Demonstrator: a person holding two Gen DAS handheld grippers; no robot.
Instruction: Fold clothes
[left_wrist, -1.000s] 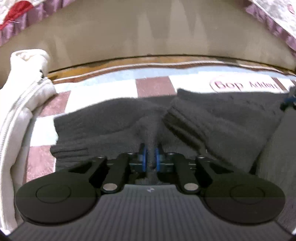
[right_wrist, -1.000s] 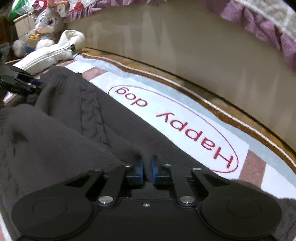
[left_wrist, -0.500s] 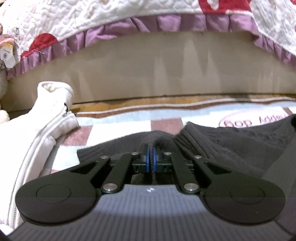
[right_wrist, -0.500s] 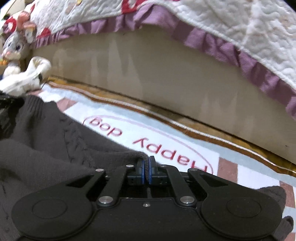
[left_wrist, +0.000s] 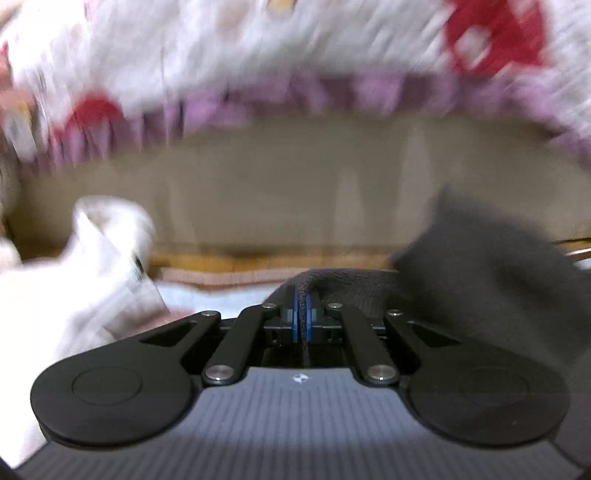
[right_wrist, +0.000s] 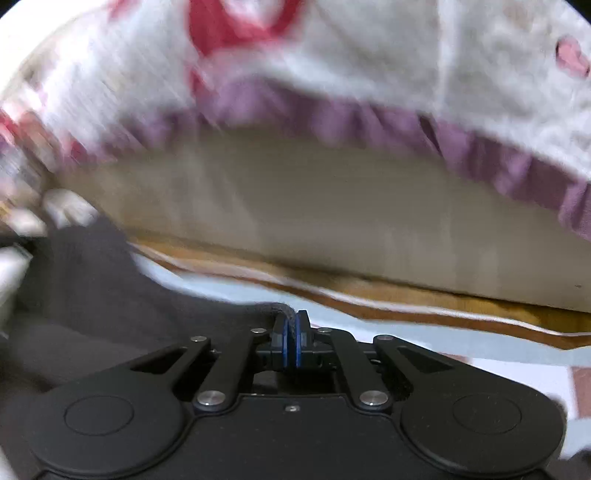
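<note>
A dark grey knitted sweater (left_wrist: 480, 266) hangs lifted above the mat. My left gripper (left_wrist: 302, 310) is shut on a fold of its edge, and the knit bulges out over the blue pads and off to the right. In the right wrist view the same sweater (right_wrist: 96, 295) spreads away to the left, and my right gripper (right_wrist: 291, 332) is shut on another bit of its edge. Both views are blurred by motion. The lower part of the sweater is hidden under the grippers.
A white zipped jacket (left_wrist: 81, 280) lies bunched at the left. A patterned floor mat (right_wrist: 480, 343) with a brown border lies below. Straight ahead stands a beige bed base (left_wrist: 295, 192) under a quilt with a purple frill (right_wrist: 369, 122).
Both grippers have risen and tilted up with the sweater pinched in them. The mat has dropped out of most of the view, and the bed and quilt now fill the top.
</note>
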